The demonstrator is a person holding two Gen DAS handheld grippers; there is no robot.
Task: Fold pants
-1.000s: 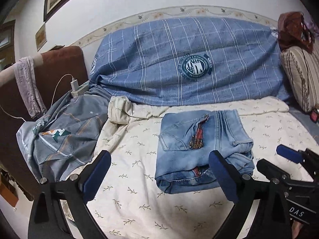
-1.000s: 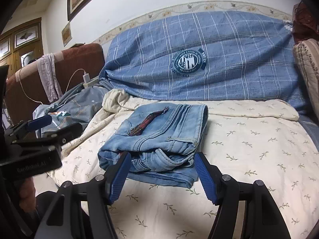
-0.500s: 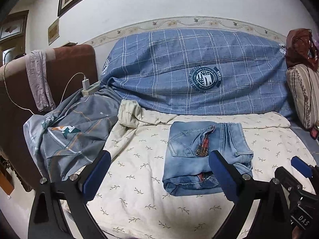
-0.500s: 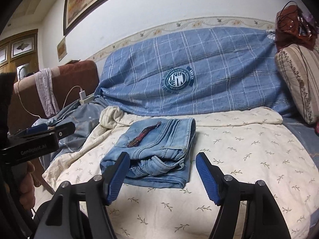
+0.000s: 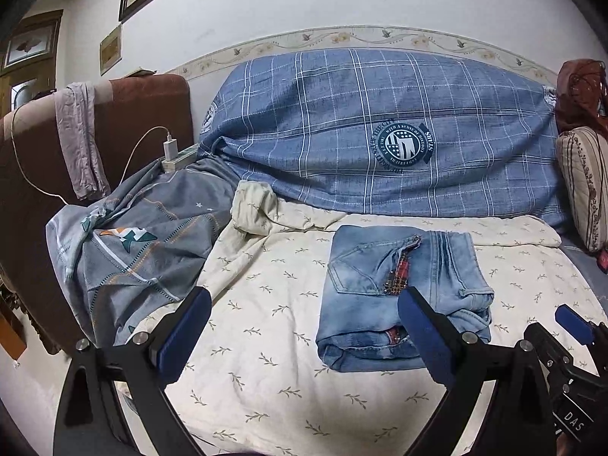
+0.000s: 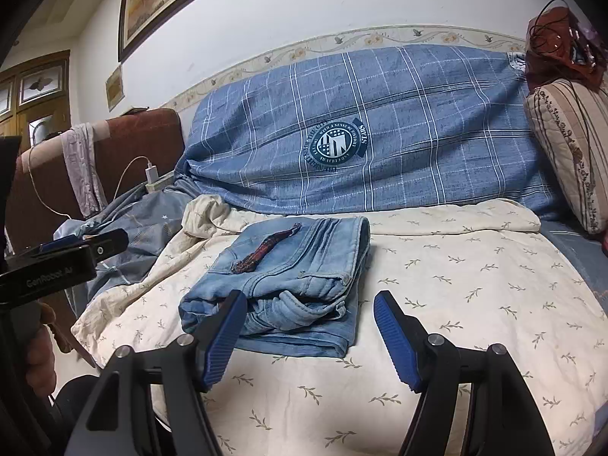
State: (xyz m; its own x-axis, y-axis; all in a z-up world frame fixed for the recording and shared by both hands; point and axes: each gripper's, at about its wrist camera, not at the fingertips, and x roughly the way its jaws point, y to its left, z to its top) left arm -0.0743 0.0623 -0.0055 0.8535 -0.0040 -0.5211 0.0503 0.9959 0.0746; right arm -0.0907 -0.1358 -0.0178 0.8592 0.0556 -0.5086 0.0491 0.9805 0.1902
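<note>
Jeans (image 5: 402, 296) lie folded into a compact, several-layer rectangle on the cream leaf-print bedsheet (image 5: 266, 342), in front of the blue plaid quilt (image 5: 380, 133) bundled along the wall. Back pocket faces up; a reddish beaded strip (image 6: 268, 252) lies across the top layer. Bundle sits to the right of the grey cover (image 5: 144, 250) heaped at the sheet's left edge.

Left tongs (image 5: 304, 338): spread wide, gripping nothing, held short of the jeans. Right tongs (image 6: 309, 336): also spread, empty, just in front of the bundle's near edge.

Handling, judged from the look: denim, soft but thick, fairly heavy for cloth, grippy rather than slick. Stacked layers will likely slide on each other if lifted from one corner. The near edge shows loose waistband and hem ends; the far edge looks like a clean fold.

Best hold, if another fold or a lift is wanted: pinch through all layers at both near corners, one tong each. Avoid the beaded strip, which may snag.
</note>
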